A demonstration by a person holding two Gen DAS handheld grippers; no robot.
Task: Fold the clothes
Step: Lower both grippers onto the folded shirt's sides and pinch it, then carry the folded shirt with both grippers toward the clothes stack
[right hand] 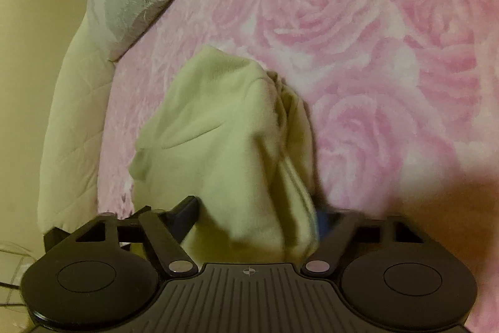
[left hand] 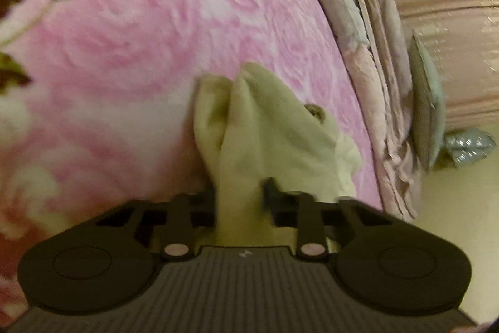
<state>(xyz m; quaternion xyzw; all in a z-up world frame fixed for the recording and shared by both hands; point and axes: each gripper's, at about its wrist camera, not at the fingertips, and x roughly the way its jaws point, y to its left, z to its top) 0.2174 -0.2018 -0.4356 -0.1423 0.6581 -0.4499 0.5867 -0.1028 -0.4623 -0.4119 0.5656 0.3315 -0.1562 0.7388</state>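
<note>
Both wrist views: dim, warm indoor light with a yellow-green cast; source not visible. No glare. Strong fisheye bending; black vignette at the corners. Left wrist view: heavy motion blur across the rose-print blanket (left hand: 149, 30) and the pale green garment (left hand: 268, 127); flower bud at the upper left smeared. Right wrist view: sharper; rose pattern on the blanket (right hand: 358, 21) legible. A soft brown shadow lies on the blanket right of the garment (right hand: 224, 127), edges diffuse.
</note>
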